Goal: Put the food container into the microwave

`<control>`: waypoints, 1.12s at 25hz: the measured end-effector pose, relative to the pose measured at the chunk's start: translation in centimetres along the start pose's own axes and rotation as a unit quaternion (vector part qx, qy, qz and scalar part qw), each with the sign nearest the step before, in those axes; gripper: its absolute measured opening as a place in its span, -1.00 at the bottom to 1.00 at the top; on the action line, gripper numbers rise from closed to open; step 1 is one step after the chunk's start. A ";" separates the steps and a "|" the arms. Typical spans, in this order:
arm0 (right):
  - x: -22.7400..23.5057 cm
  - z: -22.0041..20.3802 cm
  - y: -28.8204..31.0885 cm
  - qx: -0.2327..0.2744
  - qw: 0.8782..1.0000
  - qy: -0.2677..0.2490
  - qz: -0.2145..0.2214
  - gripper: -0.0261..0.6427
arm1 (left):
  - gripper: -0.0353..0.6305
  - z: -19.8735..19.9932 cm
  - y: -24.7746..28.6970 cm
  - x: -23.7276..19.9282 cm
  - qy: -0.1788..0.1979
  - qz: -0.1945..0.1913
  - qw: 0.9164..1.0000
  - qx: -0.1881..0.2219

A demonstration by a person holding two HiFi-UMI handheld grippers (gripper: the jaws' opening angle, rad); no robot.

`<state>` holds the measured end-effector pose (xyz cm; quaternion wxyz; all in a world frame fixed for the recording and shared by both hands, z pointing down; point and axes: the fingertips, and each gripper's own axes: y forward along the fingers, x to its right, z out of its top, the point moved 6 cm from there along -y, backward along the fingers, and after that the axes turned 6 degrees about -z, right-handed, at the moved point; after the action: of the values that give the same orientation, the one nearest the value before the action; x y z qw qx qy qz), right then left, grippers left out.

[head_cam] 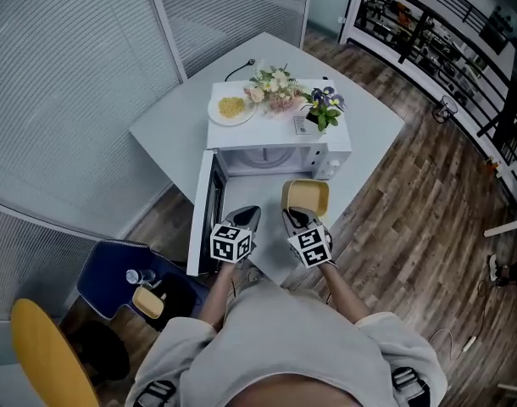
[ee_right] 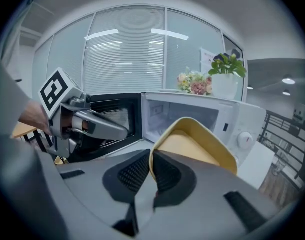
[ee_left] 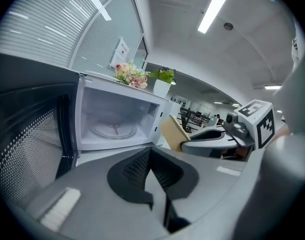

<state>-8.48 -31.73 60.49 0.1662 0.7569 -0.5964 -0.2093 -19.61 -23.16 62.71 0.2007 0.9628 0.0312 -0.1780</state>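
Note:
A white microwave (head_cam: 280, 151) stands on a pale table with its door (head_cam: 202, 212) swung open to the left, and its cavity (ee_left: 116, 120) with the glass turntable is bare. My right gripper (ee_right: 151, 170) is shut on the near rim of a yellow food container (ee_right: 195, 143). It holds the container tilted just in front of the opening. In the head view the container (head_cam: 305, 197) hangs before the microwave's right half, ahead of the right gripper (head_cam: 298, 220). My left gripper (ee_left: 150, 170) is shut with nothing in it, beside the door's inner face (head_cam: 246, 220).
On top of the microwave sit a plate of yellow food (head_cam: 231, 108), a bunch of flowers (head_cam: 274, 86) and a potted plant (head_cam: 325, 105). A blue chair (head_cam: 106, 271) with small items and a yellow chair (head_cam: 45, 346) stand at lower left. Dark shelving (head_cam: 428, 32) lines the far right.

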 end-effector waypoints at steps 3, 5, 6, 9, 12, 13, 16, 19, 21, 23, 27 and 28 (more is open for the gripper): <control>-0.4 0.7 1.1 -0.004 1.000 -0.005 0.002 -0.84 | -0.86 0.3 0.1 -0.4 0.001 -0.008 1.000 -0.001; -0.7 1.0 1.7 -0.008 1.000 -0.008 0.004 -0.84 | -0.86 0.3 0.1 -0.6 0.004 -0.015 1.000 -0.005; -0.9 1.3 1.9 -0.009 1.000 -0.008 0.004 -0.84 | -0.86 0.4 0.1 -0.7 0.005 -0.018 1.000 -0.006; -1.4 2.2 2.6 -0.013 1.000 -0.014 0.003 -0.84 | -0.86 0.5 0.0 -1.2 0.004 -0.026 1.000 -0.006; -1.9 2.5 3.3 -0.020 1.000 -0.021 0.002 -0.84 | -0.86 0.7 -0.2 -1.6 0.003 -0.036 0.999 -0.006; -2.1 2.6 3.5 -0.019 1.000 -0.020 0.000 -0.84 | -0.86 0.7 -0.2 -1.7 0.005 -0.039 0.999 -0.007; -2.5 2.7 4.1 -0.018 1.000 -0.017 -0.006 -0.84 | -0.86 0.5 -0.2 -1.9 0.006 -0.048 0.999 -0.011; -2.8 2.6 4.5 -0.023 1.000 -0.017 -0.005 -0.84 | -0.86 0.3 -0.2 -2.0 0.003 -0.052 0.999 -0.011; -3.0 2.5 4.8 -0.024 1.000 -0.017 -0.001 -0.84 | -0.86 0.3 -0.1 -2.2 0.002 -0.051 0.999 -0.010; -2.9 2.5 5.1 -0.025 1.000 -0.018 0.003 -0.84 | -0.86 0.4 -0.1 -2.4 -0.002 -0.048 0.999 -0.007; -2.7 2.3 5.7 -0.028 0.999 -0.029 0.016 -0.84 | -0.86 0.4 -0.1 -2.9 -0.009 -0.034 0.999 -0.003; -2.7 2.4 5.9 -0.027 0.999 -0.031 0.020 -0.84 | -0.86 0.4 0.0 -3.1 -0.011 -0.030 1.000 -0.002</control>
<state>-15.17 -30.53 61.73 0.1725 0.7332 -0.6104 -0.2451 -22.64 -23.24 63.48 0.1977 0.9591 0.0578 -0.1942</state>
